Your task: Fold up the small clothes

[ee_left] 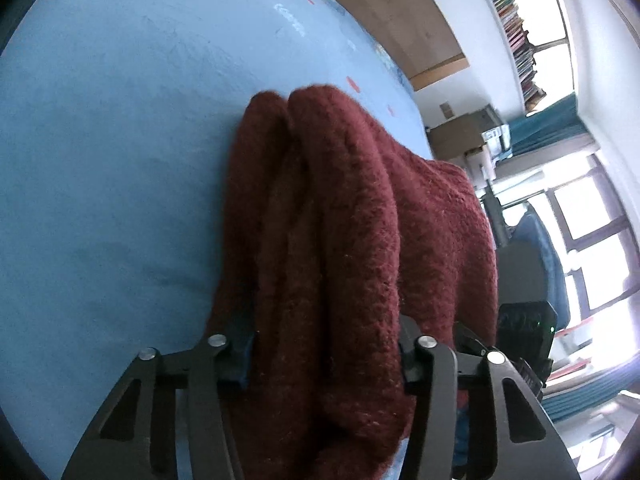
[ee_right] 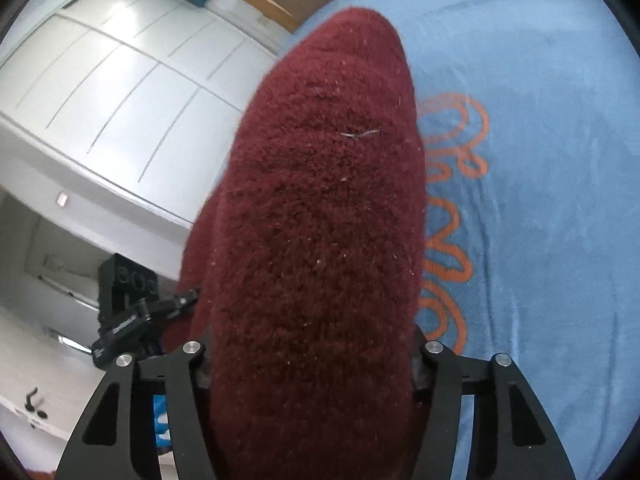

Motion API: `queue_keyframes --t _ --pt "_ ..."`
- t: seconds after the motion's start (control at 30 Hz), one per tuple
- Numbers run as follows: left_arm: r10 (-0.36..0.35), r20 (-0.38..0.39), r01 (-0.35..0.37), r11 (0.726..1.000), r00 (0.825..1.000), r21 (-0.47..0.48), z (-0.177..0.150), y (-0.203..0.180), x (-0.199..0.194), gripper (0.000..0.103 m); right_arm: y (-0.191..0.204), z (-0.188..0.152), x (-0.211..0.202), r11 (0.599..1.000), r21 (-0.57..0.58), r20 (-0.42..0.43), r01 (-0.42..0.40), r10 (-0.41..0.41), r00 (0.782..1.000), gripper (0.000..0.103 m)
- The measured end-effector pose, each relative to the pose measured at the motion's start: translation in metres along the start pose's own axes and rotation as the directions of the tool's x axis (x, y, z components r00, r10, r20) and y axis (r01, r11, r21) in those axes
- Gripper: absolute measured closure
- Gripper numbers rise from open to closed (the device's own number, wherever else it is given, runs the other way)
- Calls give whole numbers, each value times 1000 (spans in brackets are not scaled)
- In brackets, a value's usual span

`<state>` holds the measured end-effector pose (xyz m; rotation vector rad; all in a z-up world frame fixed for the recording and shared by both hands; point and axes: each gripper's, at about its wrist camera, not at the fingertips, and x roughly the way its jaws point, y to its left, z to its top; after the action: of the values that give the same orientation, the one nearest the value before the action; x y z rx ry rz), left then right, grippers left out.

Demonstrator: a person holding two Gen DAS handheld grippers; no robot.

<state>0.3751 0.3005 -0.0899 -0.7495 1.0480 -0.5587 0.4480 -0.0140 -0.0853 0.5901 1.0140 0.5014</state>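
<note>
A dark red knitted garment (ee_left: 340,220) hangs in thick folds over a blue bed cover (ee_left: 120,140). My left gripper (ee_left: 324,360) is shut on a bunch of it, and the wool fills the gap and hides the fingertips. In the right wrist view the same garment (ee_right: 320,200) drapes forward as one broad lobe, with my right gripper (ee_right: 312,364) shut on it. The two grippers sit close side by side: the right one's body (ee_left: 524,332) shows at the left view's right edge, and the left one's body (ee_right: 128,320) at the right view's left.
The blue cover (ee_right: 540,160) carries orange lettering (ee_right: 452,200) beside the garment. A wooden board (ee_left: 384,12) borders the bed's far side. Beyond the edge are cardboard boxes (ee_left: 464,132), a bookshelf (ee_left: 516,28), a window (ee_left: 592,240) and a white wardrobe (ee_right: 120,92).
</note>
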Motion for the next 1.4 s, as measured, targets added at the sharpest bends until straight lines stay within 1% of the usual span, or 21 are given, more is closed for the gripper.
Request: queue_keyframes --t 0.13,0.23,0.33,0.37,0.43,0.47,0.5,0.57,0.6,0.67,0.73,0.83,0.97,1.0,1.03,1.07,1.1,1.17,1.23,1.3,1.4 --pt "-54 -4 54 997 999 55 7 -35 6 63 10 9 -36 997 -73 42 15 -12 999 42" --pt "-100 -4 100 992 995 77 15 -58 21 65 10 19 -74 992 -112 89 55 -45 995 42" --pt "-114 -19 115 989 993 88 18 -68 40 66 -7 29 -109 989 -105 126 101 -88 988 42" --pt "-103 -32 105 990 994 94 19 -69 49 66 -14 29 -116 989 -98 128 114 -102 987 41" --pt "-32 -65 40 992 997 121 16 -72 72 66 -31 27 -123 984 -78 116 158 -148 982 38" --pt "13 -82 -2 991 997 137 14 -69 80 66 -41 24 -123 981 -64 95 183 -176 980 37" --pt "39 -86 -25 988 996 155 12 -66 83 66 -54 19 -118 977 -44 63 209 -206 977 36" --pt "39 -86 -24 985 996 172 12 -64 80 63 -73 4 -112 969 -21 16 247 -246 969 33" --pt "46 -85 -30 983 995 183 13 -63 77 63 -78 -2 -116 974 -4 30 228 -228 973 31" --pt "64 -86 -46 979 994 201 13 -63 76 63 -80 -8 -125 979 9 58 203 -203 977 30" --pt "76 -84 -58 978 994 202 15 -60 72 63 -72 -18 -133 976 -20 69 219 -217 974 30" --pt "94 -73 -77 974 993 213 8 -65 76 62 -67 -33 -152 970 -58 80 234 -230 970 30" --pt "118 -55 -102 967 991 231 -9 -65 76 60 -68 -37 -146 956 -99 68 278 -272 960 30" --pt "130 -54 -113 964 990 242 -12 -65 77 58 -67 -40 -145 944 -126 69 304 -298 952 30" --pt "146 -51 -128 959 988 252 -11 -72 85 53 -63 -42 -140 922 -167 73 349 -342 937 30" --pt "189 -43 -171 948 981 267 -11 -73 88 44 -61 -41 -132 905 -194 75 378 -371 926 30" --pt "211 -39 -193 942 977 275 -7 -76 94 43 -59 -42 -127 890 -212 80 404 -396 915 30" --pt "226 -33 -210 943 974 259 -8 -75 95 41 -60 -36 -122 884 -200 88 422 -413 907 28" --pt "235 -22 -221 941 972 257 -11 -78 89 42 -57 -32 -121 885 -163 97 436 -426 900 27" --pt "273 8 -264 920 962 289 -19 -87 83 42 -49 -32 -123 872 -155 111 464 -452 885 27" --pt "312 46 -310 898 949 313 -36 -94 69 42 -34 -44 -137 854 -146 143 500 -482 865 27"
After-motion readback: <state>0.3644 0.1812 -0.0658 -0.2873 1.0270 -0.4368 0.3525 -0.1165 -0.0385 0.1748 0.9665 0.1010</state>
